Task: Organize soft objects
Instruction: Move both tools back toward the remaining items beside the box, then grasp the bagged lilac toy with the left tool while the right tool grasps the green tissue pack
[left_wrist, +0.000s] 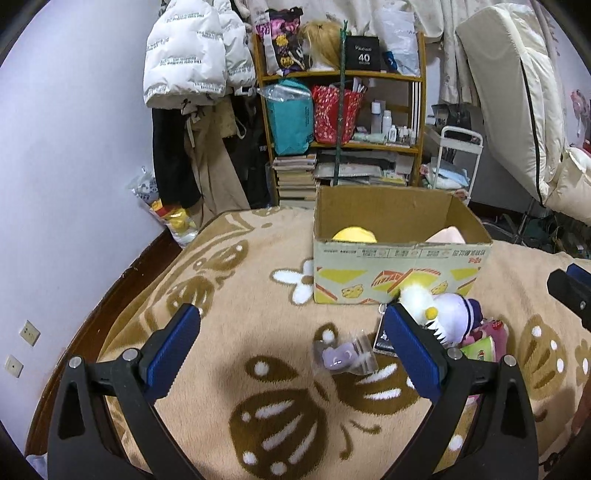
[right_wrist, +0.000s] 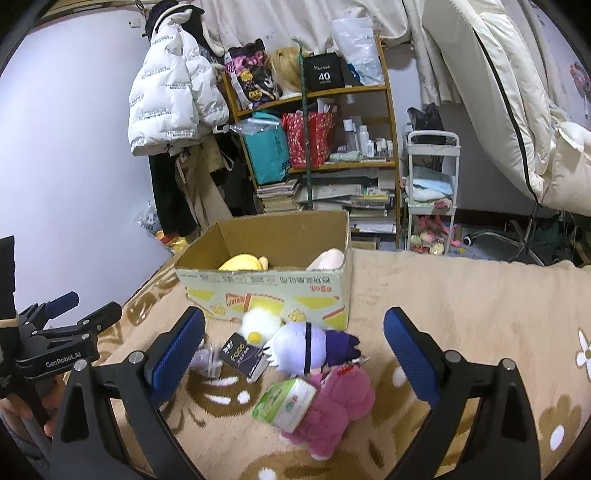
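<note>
An open cardboard box (left_wrist: 399, 280) (right_wrist: 273, 291) stands on the bed blanket, holding a yellow plush (right_wrist: 242, 263) and a pale pink plush (right_wrist: 328, 259). In front of it lie a white and purple plush (right_wrist: 306, 349) (left_wrist: 452, 314), a pink plush (right_wrist: 340, 402), a green tissue pack (right_wrist: 286, 404), a black packet (right_wrist: 242, 354) and a small purple toy in a clear bag (left_wrist: 341, 356). My left gripper (left_wrist: 291, 347) is open and empty above the blanket, left of the pile. My right gripper (right_wrist: 293, 350) is open and empty, hovering over the pile.
The tan flower-patterned blanket (left_wrist: 240, 280) covers the bed. A wooden bed edge (left_wrist: 122, 284) runs along the left wall. Behind stand a cluttered wooden shelf (left_wrist: 343, 110), hanging coats (left_wrist: 192, 55), a white trolley (right_wrist: 432, 192) and folded bedding (right_wrist: 517, 92).
</note>
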